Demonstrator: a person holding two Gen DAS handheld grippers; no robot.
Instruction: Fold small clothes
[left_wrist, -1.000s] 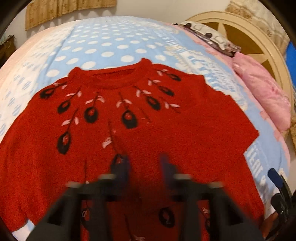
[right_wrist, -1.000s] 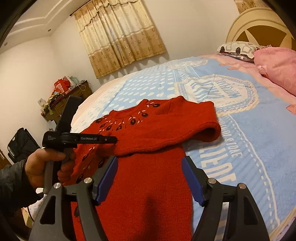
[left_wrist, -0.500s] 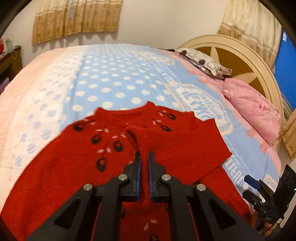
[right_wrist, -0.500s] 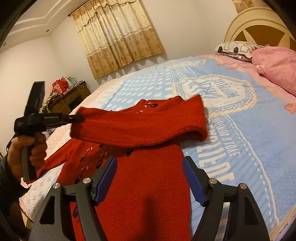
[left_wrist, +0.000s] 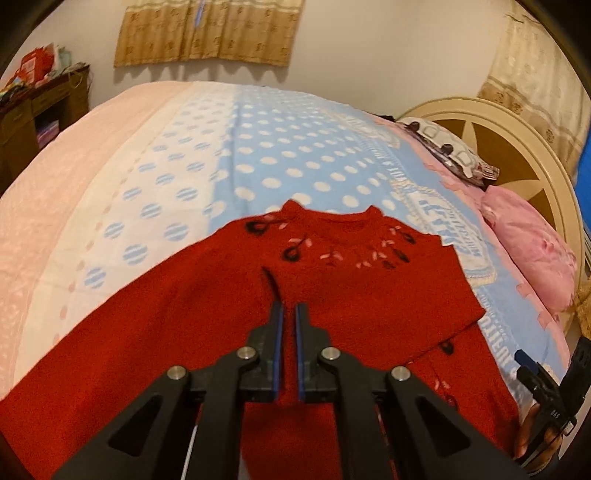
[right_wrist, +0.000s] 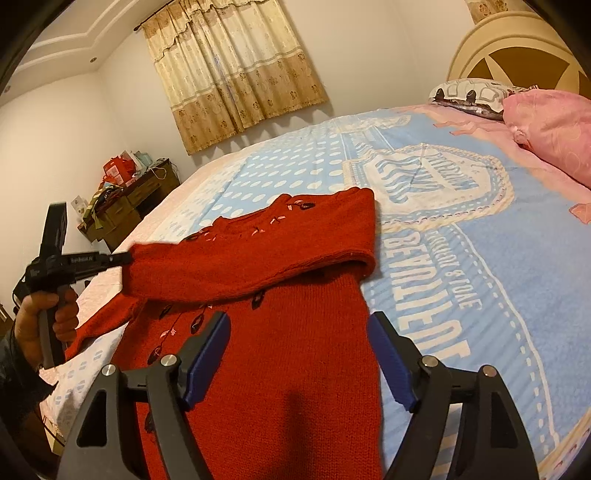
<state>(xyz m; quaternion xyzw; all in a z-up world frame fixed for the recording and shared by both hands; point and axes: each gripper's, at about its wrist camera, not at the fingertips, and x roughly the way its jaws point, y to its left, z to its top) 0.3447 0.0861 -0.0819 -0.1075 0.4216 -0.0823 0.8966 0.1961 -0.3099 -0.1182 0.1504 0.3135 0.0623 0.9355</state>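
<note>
Blue dotted bedspread carries a red sweater at 6 o'clock. Left gripper, jaws clenched on a sleeve, stretches it toward 9 o'clock. Right gripper jaws have just been opening, nothing between them. Soft, limp, grippy knit: probably best pinched at cuffs and hem.

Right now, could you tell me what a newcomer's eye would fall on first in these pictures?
The red sweater spread on the blue polka-dot bedspread stands out at once, with dark embroidered leaves near its neckline. The left gripper is shut on the end of one sleeve, holding it stretched across the sweater's body, above it. The right gripper hangs open over the lower part of the sweater, and a pink pillow lies by the headboard.
</note>
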